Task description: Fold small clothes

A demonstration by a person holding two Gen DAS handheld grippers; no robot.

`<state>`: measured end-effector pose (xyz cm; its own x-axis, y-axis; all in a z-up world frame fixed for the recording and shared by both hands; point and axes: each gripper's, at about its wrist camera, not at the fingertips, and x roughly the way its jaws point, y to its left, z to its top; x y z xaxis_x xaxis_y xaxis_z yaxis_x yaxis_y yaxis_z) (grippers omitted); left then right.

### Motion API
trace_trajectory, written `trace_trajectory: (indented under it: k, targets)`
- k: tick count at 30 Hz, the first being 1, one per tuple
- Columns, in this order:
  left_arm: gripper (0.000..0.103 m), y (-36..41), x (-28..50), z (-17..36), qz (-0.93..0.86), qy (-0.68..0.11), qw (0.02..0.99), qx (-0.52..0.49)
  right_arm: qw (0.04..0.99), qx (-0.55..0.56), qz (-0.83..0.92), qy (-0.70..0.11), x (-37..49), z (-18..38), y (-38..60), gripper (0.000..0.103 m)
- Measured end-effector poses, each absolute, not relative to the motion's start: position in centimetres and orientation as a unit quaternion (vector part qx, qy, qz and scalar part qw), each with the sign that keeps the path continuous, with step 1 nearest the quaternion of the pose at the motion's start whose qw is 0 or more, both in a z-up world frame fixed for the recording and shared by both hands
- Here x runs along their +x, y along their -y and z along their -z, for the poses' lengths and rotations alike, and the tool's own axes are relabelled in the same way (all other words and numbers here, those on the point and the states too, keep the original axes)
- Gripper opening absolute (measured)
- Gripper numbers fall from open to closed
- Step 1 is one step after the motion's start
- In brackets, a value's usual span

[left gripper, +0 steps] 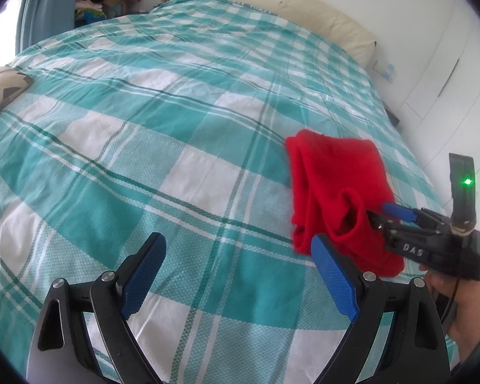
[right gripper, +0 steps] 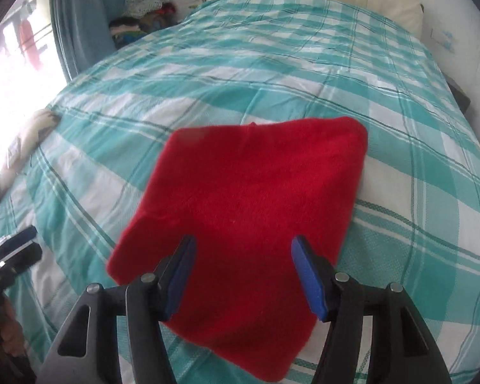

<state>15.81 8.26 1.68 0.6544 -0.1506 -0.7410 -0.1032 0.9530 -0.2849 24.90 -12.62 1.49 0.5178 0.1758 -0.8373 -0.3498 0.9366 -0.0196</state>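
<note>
A small red fleece garment (right gripper: 246,211) lies folded into a rough square on the teal and white checked bedspread (right gripper: 272,73). In the left wrist view the same garment (left gripper: 332,188) shows as a thick folded bundle at the right. My right gripper (right gripper: 243,249) is open, its blue pads (right gripper: 307,275) apart just above the garment's near edge. It also shows in the left wrist view (left gripper: 380,212), its tips at the cloth's right side. My left gripper (left gripper: 236,249) is open and empty over the bedspread, left of the garment.
A cream headboard cushion (left gripper: 272,3) runs along the bed's far end. A pile of clothes (right gripper: 144,16) sits by the blue curtain (right gripper: 76,16) at the far left. A patterned pillow (left gripper: 0,86) lies at the bed's left edge. White wardrobe doors (left gripper: 448,64) stand at the right.
</note>
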Motion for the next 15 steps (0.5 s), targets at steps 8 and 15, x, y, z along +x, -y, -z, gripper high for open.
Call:
trace_trajectory:
  k: [8,15]
  targets:
    - [0.093,-7.6,16.2,-1.0,0.015,-0.426,0.894,-0.141,0.869,-0.166,-0.185,-0.428,22.5,2.0,5.8,0.062]
    - [0.093,-7.8,16.1,-1.7,0.019,-0.418,0.896,-0.147,0.888,-0.044,-0.196,-0.413,20.5,-2.8,12.7,0.061]
